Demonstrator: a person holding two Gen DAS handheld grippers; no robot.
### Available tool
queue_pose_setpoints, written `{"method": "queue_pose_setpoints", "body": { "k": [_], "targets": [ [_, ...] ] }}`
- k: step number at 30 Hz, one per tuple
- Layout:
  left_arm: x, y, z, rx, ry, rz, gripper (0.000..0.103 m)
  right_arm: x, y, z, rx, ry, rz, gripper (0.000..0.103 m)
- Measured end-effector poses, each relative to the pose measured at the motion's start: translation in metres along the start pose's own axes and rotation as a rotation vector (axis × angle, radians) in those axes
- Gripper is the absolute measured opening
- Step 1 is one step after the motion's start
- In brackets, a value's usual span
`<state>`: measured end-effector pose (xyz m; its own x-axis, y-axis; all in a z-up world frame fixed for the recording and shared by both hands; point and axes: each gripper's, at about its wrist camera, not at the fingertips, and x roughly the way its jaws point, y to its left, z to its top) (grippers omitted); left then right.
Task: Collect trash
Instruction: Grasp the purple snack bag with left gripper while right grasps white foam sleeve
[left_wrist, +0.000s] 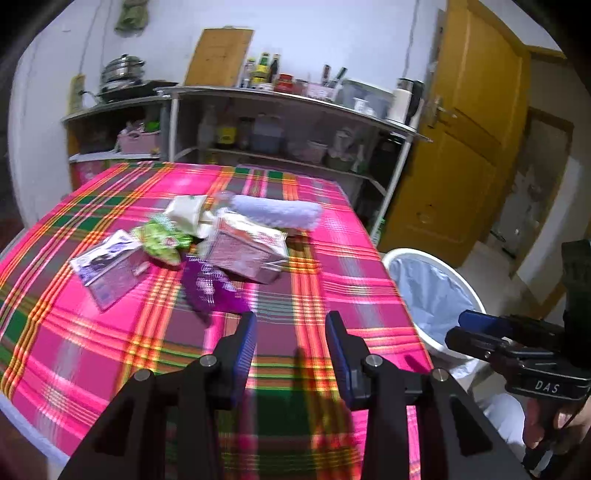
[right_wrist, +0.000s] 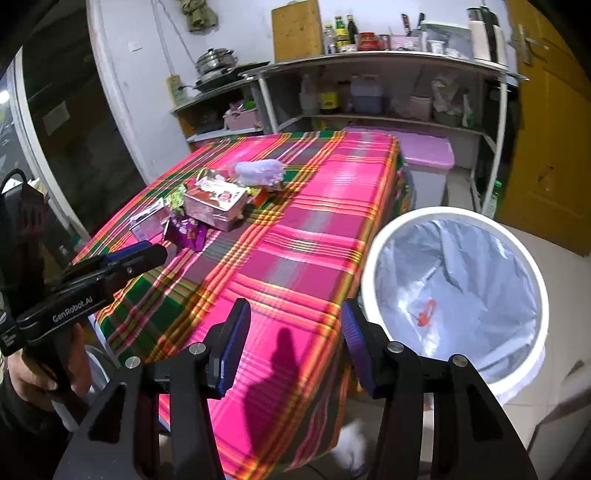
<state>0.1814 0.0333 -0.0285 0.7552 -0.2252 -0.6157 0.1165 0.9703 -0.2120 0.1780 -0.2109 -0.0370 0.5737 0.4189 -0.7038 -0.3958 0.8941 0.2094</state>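
A heap of trash lies mid-table on the pink plaid cloth (left_wrist: 332, 266): a purple wrapper (left_wrist: 212, 286), a green packet (left_wrist: 162, 242), a flat white-purple pack (left_wrist: 109, 267), a pink tissue box (left_wrist: 245, 251) and a lilac towel roll (left_wrist: 277, 214). My left gripper (left_wrist: 291, 325) is open over the near cloth, just short of the purple wrapper, nothing between its fingers. My right gripper (right_wrist: 295, 314) is open and empty over the table's near corner, beside the white bin (right_wrist: 373, 266), whose grey liner holds a small orange scrap (right_wrist: 426, 312).
Metal shelves (left_wrist: 280, 99) with bottles, pots and a kettle stand behind the table. A yellow door (left_wrist: 461, 140) is at the right. A pink-lidded box (right_wrist: 428, 151) sits on the floor past the table. A hand (right_wrist: 33, 373) holds the left gripper's handle.
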Motion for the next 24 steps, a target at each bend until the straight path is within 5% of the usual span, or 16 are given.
{"method": "queue_pose_setpoints", "body": {
  "k": [14, 24],
  "targets": [
    [0.035, 0.052, 0.029, -0.086, 0.009, 0.108, 0.049, 0.043, 0.027, 0.056, -0.116, -0.015, 0.025, 0.052],
    [0.071, 0.068, 0.033, -0.129, 0.064, 0.075, 0.049, 0.100, 0.029, 0.112, -0.170, -0.024, 0.025, 0.052]
  ]
}}
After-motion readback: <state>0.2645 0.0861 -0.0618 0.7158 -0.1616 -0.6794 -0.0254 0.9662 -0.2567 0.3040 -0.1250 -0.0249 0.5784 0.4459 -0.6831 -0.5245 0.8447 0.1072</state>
